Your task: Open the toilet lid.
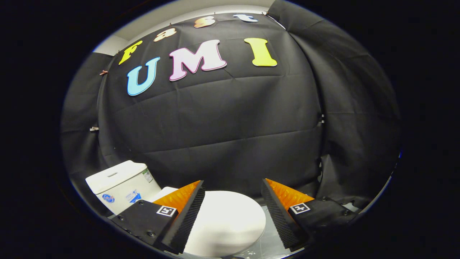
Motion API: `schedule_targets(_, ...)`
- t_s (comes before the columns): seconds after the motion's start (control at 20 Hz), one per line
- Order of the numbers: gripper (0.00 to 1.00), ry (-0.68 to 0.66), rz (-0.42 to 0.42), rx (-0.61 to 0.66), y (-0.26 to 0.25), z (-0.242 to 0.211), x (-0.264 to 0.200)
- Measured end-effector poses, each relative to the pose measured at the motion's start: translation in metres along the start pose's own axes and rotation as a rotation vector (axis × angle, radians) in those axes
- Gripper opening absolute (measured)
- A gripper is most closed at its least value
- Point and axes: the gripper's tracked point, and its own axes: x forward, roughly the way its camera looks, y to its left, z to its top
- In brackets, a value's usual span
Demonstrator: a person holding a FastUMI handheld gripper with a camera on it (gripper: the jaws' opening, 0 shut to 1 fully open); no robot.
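A white toilet stands low in front of me, its lid [224, 221] lying flat and closed over the bowl. The white tank [120, 183] rises behind the lid, off to the left past my left finger. My gripper [233, 185] hovers above the lid with its two fingers spread wide apart and nothing held between them. The lid shows through the gap between the fingers, and its left part is hidden by the left finger [187, 212]. The fingers appear to be above the lid, not touching it.
Black cloth walls [222, 122] close in the booth behind and to the right of the toilet. A pale shiny floor [267, 239] shows beside the bowl, near the right finger.
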Motion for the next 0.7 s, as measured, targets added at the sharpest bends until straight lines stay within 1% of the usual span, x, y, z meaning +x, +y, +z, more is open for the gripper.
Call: schedule_targets(0.7,0.98,-0.001,0.001,-0.005,-0.0002,-0.0003,-0.0008)
